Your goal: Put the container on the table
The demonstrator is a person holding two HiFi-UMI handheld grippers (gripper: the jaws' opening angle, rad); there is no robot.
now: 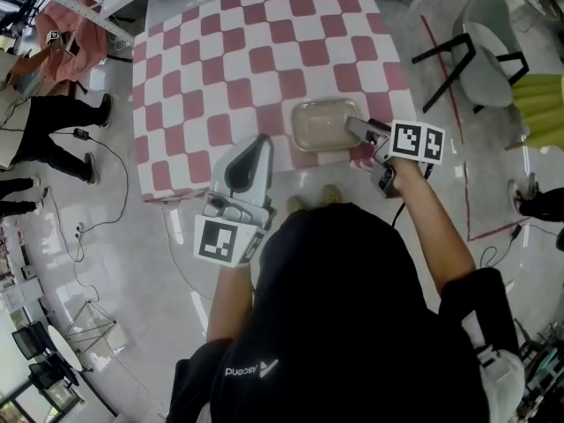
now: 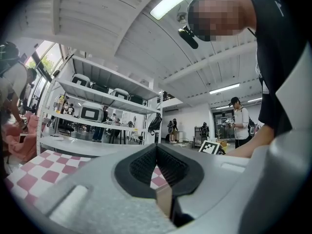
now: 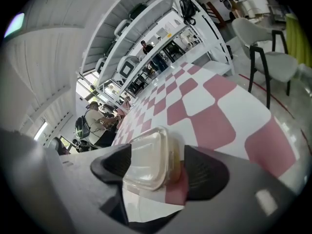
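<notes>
A clear shallow plastic container (image 1: 324,123) rests on the pink-and-white checked table (image 1: 220,60), near its front edge. My right gripper (image 1: 359,133) reaches the container's right end. In the right gripper view the container (image 3: 146,160) lies between the jaws of the right gripper (image 3: 160,168); bare cloth shows between it and the right pad (image 3: 204,172), so the jaws stand open around it. My left gripper (image 1: 257,148) hovers over the table's front edge, left of the container. In its own view the left gripper (image 2: 156,151) is shut, with nothing between its pads.
A grey chair (image 1: 486,49) stands to the right of the table, with something yellow-green (image 1: 539,104) beyond it. People (image 1: 53,113) stand at the left, with cables on the floor. Shelving (image 2: 97,111) lies past the table's far side.
</notes>
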